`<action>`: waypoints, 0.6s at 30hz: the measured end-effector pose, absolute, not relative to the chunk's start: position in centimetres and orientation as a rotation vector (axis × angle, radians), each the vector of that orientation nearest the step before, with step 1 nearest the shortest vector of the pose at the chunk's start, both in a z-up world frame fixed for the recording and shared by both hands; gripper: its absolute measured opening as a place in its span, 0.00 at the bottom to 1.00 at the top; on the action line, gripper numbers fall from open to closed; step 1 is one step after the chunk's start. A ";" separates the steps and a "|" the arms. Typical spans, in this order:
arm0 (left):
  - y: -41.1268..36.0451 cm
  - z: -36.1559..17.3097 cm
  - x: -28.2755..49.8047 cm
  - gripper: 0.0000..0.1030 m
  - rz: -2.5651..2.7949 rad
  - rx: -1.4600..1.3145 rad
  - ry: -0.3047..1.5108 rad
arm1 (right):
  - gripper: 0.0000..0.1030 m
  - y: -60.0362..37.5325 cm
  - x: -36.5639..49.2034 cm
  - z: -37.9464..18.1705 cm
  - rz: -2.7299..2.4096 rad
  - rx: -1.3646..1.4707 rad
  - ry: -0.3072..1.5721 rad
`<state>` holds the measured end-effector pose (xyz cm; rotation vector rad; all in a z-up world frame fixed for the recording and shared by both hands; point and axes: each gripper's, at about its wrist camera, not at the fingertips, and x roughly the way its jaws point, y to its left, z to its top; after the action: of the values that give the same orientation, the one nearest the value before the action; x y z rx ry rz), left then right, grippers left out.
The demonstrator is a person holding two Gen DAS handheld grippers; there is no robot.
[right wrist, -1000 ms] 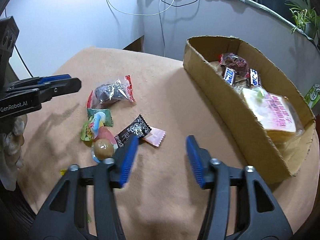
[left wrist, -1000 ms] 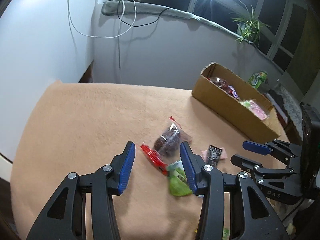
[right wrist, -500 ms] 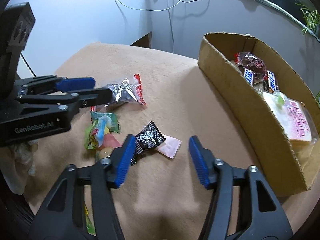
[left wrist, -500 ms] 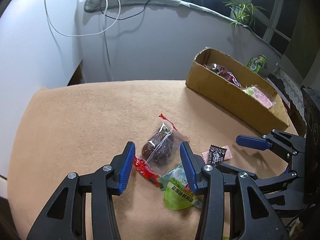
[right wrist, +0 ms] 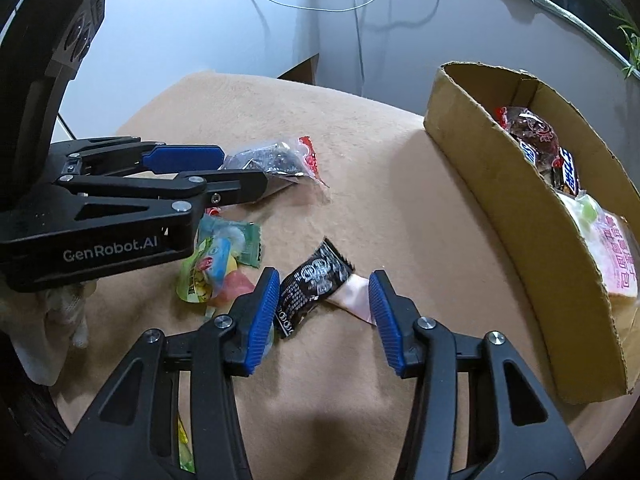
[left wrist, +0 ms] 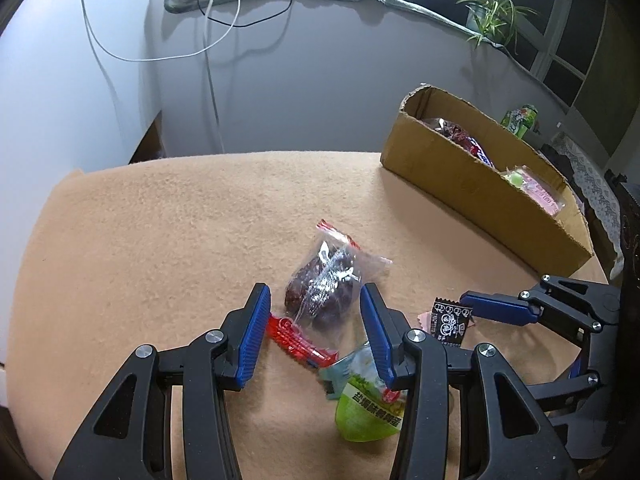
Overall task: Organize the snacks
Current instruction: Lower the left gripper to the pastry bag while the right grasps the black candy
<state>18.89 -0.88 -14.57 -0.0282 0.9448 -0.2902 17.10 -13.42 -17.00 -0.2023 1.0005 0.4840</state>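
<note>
My right gripper (right wrist: 323,312) jaws are closing around the black wrapper (right wrist: 312,286) at 12 o'clock, left gripper (left wrist: 316,334) jaws part-open astride the crinkly date bag (left wrist: 324,288), both light and slippery, so I'd pinch mid-body.

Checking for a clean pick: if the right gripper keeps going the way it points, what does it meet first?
Probably the black snack packet, lying between the closing, still untouching right gripper; the pink packet sits partly beneath it.
</note>
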 end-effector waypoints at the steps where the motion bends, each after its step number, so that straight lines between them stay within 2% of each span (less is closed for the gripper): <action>1: -0.8 -14.6 18.9 0.45 -0.290 -0.031 0.945 | 0.48 -13.3 17.1 -17.0 0.482 -0.203 1.001; 11: -0.7 -14.6 19.0 0.46 -0.290 -0.033 0.942 | 0.47 -12.4 17.7 -17.6 0.475 -0.214 0.998; 14: -0.6 -14.6 19.1 0.46 -0.290 -0.037 0.942 | 0.40 -12.5 18.0 -17.7 0.472 -0.205 0.998; 18: -0.9 -14.7 19.2 0.46 -0.293 -0.025 0.940 | 0.25 -12.3 18.3 -17.8 0.478 -0.200 0.997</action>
<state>19.20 -0.86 -14.69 -0.0252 0.9402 -0.2927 18.35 -12.33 -17.77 -0.1996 0.9967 0.4784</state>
